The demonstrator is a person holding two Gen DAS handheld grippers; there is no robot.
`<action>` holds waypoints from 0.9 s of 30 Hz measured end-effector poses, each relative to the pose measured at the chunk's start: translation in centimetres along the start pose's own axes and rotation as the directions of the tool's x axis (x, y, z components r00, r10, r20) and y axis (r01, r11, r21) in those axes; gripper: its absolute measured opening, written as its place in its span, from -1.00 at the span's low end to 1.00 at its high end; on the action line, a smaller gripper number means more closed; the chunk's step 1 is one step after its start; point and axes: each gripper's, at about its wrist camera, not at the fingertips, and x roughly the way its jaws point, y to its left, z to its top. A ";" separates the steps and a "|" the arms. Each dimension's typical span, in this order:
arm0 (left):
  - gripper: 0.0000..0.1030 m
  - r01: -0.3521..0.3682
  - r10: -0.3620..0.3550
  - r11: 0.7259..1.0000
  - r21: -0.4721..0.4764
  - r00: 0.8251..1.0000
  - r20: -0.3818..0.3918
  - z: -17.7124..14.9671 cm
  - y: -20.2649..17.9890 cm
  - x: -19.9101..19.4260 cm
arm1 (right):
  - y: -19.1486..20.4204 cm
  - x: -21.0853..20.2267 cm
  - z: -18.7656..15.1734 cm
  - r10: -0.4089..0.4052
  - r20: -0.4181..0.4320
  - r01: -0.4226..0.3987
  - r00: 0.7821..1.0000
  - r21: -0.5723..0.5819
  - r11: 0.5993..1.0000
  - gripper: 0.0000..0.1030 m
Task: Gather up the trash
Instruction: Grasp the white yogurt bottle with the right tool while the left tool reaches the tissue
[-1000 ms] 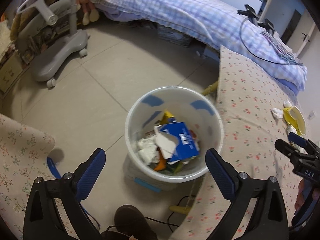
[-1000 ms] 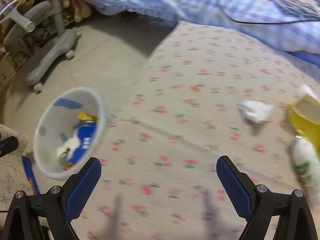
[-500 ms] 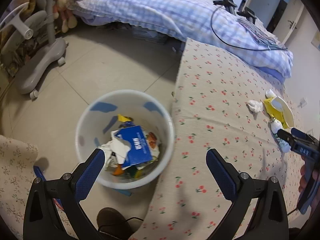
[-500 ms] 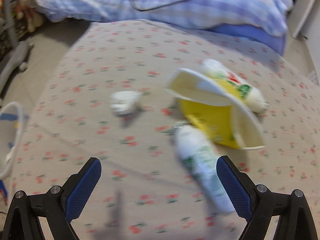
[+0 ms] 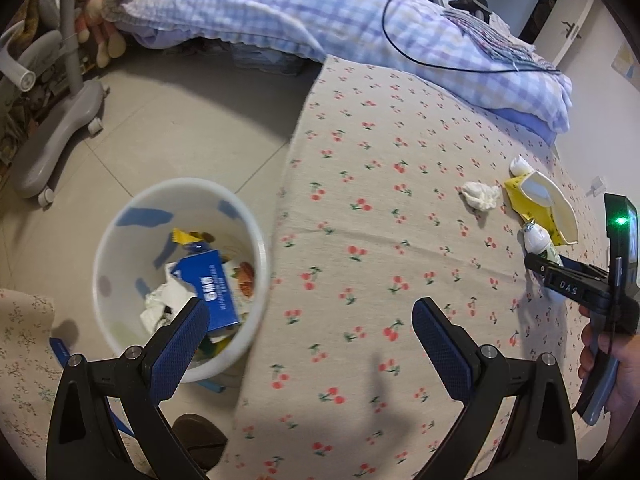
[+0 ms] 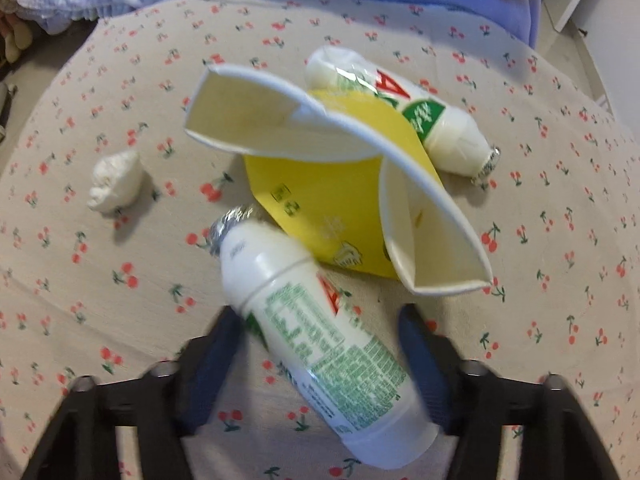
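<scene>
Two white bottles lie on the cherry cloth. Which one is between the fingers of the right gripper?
The near bottle, foil mouth toward the tissue. The other bottle lies beyond the yellow carton.

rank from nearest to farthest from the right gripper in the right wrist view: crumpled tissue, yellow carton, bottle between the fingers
1. Bottle, lying between the right gripper fingers, jaws just closing in.
2. Yellow carton, just beyond the bottle's foil neck.
3. Crumpled tissue, far left on the cloth.
</scene>
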 end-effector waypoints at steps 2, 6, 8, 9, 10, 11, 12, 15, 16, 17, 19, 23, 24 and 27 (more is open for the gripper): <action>0.98 0.009 -0.009 1.000 0.006 1.000 -0.008 0.2 -1.0 0.5 | -0.3 -0.1 -0.2 0.003 -0.004 -0.003 1.000 -0.003 1.000 -0.06; 0.98 0.020 -0.020 0.999 0.032 1.000 -0.012 0.8 -3.4 1.5 | -1.3 -1.2 -0.7 0.030 -0.011 -0.030 0.999 0.005 1.000 -0.16; 0.98 0.030 -0.029 0.998 0.048 0.999 -0.014 1.1 -5.0 2.1 | -2.0 -2.0 -1.2 0.045 -0.009 -0.045 0.999 0.013 0.999 -0.18; 0.98 0.038 -0.037 0.998 0.056 0.999 -0.015 1.2 -5.8 2.4 | -2.3 -2.4 -1.4 0.051 -0.008 -0.051 0.999 0.017 0.999 -0.18; 0.98 0.043 -0.042 0.997 0.063 0.999 -0.016 1.4 -6.5 2.7 | -2.7 -2.8 -1.6 0.059 -0.005 -0.059 0.998 0.023 0.998 -0.19; 0.98 0.051 -0.050 0.996 0.073 0.999 -0.015 1.6 -7.6 3.1 | -3.2 -3.3 -1.8 0.067 -0.003 -0.067 0.998 0.029 0.997 -0.19; 0.98 0.057 -0.056 0.995 0.079 0.998 -0.014 1.7 -8.2 3.3 | -3.7 -3.8 -2.1 0.076 0.001 -0.076 0.997 0.036 0.996 -0.19; 0.98 0.081 -0.081 0.991 0.103 0.997 0.004 2.1 -10.9 4.2 | -5.4 -5.1 -3.1 0.086 0.015 -0.086 0.996 0.059 0.995 -0.19; 0.98 0.087 -0.089 0.990 0.107 0.996 0.011 2.2 -11.5 4.4 | -6.0 -5.4 -3.5 0.086 0.018 -0.087 0.996 0.067 0.994 -0.19; 0.98 0.095 -0.097 0.989 0.113 0.995 0.017 2.3 -12.3 4.8 | -6.6 -5.6 -3.8 0.088 0.017 -0.089 0.996 0.075 0.993 -0.19; 0.97 0.104 -0.108 0.988 0.118 0.994 0.026 2.5 -13.6 5.5 | -7.7 -5.8 -4.4 0.088 0.016 -0.089 0.996 0.088 0.992 -0.19; 0.94 0.116 -0.125 0.987 0.116 0.989 0.077 3.0 -15.4 6.4 | -10.4 -5.3 -5.7 0.081 -0.002 -0.080 0.997 0.133 0.988 -0.19; 0.92 0.124 -0.134 0.986 0.110 0.987 0.089 3.2 -15.5 6.6 | -11.1 -5.1 -6.0 0.082 -0.013 -0.079 0.997 0.149 0.986 -0.19; 0.77 0.147 -0.156 0.986 0.081 0.981 0.112 3.8 -16.1 7.4 | -12.9 -4.5 -6.6 0.088 -0.031 -0.081 0.996 0.187 0.979 -0.19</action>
